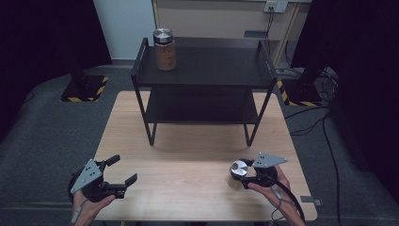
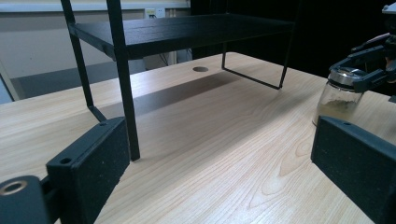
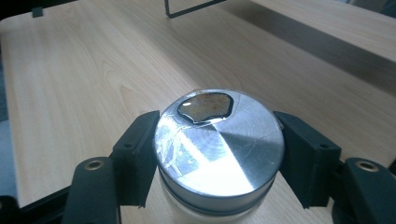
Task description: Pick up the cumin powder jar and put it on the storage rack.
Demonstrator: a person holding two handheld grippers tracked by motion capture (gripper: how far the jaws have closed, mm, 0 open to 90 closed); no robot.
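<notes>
on the table, glass jar (image 3: pixel 219 154) with shiny metal lid, apparently brownish powder inside

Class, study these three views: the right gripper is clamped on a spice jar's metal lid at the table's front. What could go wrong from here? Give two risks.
1. The right gripper grips the jar only by its smooth, round lid; it may slip or twist when lifted.
2. The lid's shaker opening looks uncovered, so tilting could spill the powder.
</notes>
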